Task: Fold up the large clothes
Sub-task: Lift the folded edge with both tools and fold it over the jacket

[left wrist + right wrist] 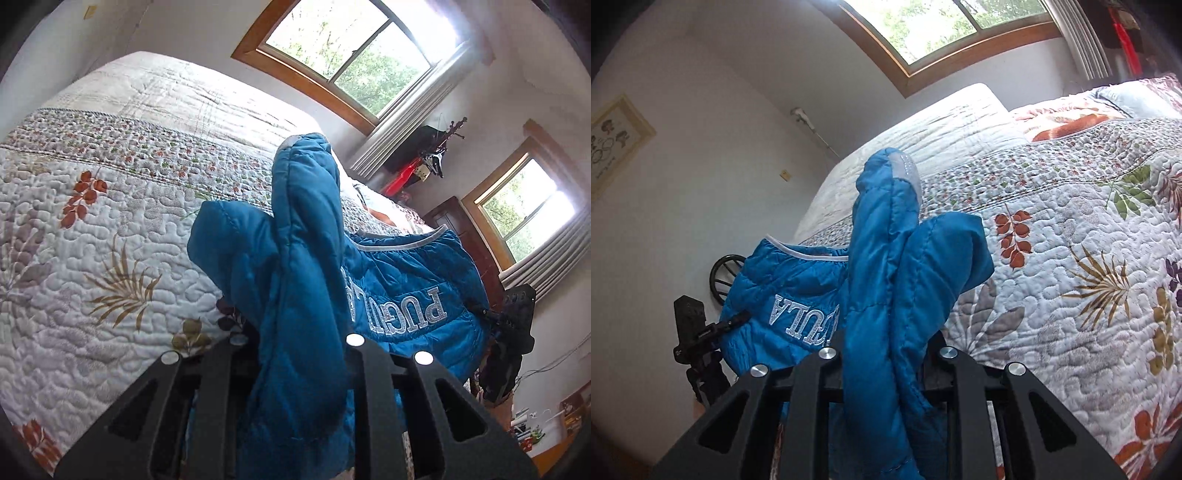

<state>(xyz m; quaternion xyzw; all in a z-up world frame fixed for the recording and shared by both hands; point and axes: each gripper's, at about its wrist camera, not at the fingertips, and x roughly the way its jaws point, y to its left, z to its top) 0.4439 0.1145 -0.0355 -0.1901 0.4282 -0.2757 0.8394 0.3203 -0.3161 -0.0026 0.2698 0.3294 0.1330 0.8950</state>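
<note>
1. The left gripper [295, 369] is clamped on a bunched fold of the blue jacket [406, 288].
2. The right gripper [886, 373] pinches another fold.
3. The jacket hangs between both, above the quilted bed [1071, 229].

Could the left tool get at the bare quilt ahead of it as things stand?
Probably not freely: the left tool is shut on the blue jacket, whose bunched fabric rises in front of it. The quilt beyond lies bare, but the tool would have to release first.
</note>
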